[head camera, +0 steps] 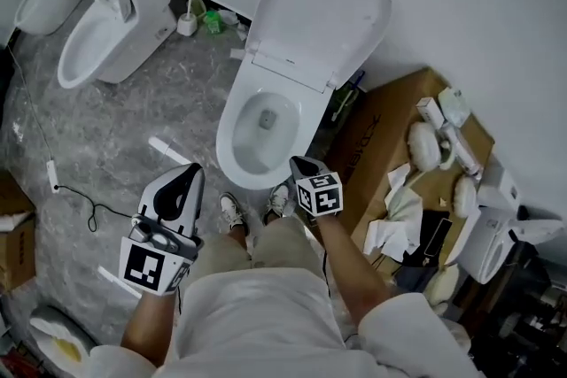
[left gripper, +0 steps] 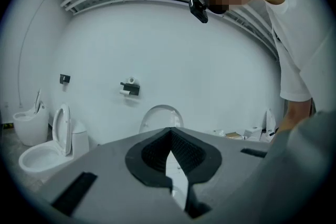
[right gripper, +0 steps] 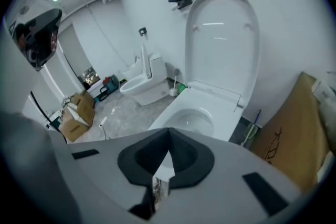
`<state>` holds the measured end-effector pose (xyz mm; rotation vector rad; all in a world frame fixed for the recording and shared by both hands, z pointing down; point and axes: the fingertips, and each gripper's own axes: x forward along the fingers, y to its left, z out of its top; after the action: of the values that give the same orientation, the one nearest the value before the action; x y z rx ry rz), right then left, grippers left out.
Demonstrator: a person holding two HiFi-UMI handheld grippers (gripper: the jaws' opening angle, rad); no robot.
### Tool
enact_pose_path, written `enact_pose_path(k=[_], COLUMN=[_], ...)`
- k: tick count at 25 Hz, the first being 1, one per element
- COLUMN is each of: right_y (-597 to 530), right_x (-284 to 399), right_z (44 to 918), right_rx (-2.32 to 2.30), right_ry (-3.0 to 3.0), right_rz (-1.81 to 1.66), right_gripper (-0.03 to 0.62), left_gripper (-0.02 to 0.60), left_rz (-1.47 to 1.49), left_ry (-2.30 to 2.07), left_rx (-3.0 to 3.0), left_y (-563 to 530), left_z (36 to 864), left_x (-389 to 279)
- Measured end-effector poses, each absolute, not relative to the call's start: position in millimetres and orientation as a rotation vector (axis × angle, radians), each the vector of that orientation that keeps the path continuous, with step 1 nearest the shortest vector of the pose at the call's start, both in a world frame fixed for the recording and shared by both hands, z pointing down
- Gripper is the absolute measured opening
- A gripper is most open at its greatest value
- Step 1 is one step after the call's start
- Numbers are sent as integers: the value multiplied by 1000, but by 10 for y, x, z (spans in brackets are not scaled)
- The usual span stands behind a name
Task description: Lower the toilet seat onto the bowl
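White bowl (head camera: 228, 139): seat (head camera: 321, 11) up, perhaps water (head camera: 266, 121) | left hand-held gripper (head camera: 190, 170), right hand-held gripper (head camera: 298, 163): closed, empty

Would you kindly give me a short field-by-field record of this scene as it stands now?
toilet seat: raised, standing up by the wall, not yet lowered
bowl: uncovered
left hand-held gripper: jaws together, empty, clear of the toilet
right hand-held gripper: jaws together, empty, near the bowl's front rim
second toilet: upper left, seat also up
cardboard box: right of the bowl
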<state>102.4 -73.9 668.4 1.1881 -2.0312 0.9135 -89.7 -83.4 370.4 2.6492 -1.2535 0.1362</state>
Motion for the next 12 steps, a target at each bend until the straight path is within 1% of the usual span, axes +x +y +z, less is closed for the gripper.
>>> enact_pose_path(k=[6, 12], right_y=[-1294, -1883], right_x=[1444, 1570], right_z=[5630, 4482], right_rx=[1455, 1567], right_ry=[-2177, -2375], right_rz=[988, 821], right_gripper=[-2, -2], left_gripper=[5, 5], left_rz=[48, -28], left_ry=[-1283, -1336], left_rx=[2721, 2767], left_y=[-1016, -1091], left_z=[3076, 2517], left_x=[-736, -757])
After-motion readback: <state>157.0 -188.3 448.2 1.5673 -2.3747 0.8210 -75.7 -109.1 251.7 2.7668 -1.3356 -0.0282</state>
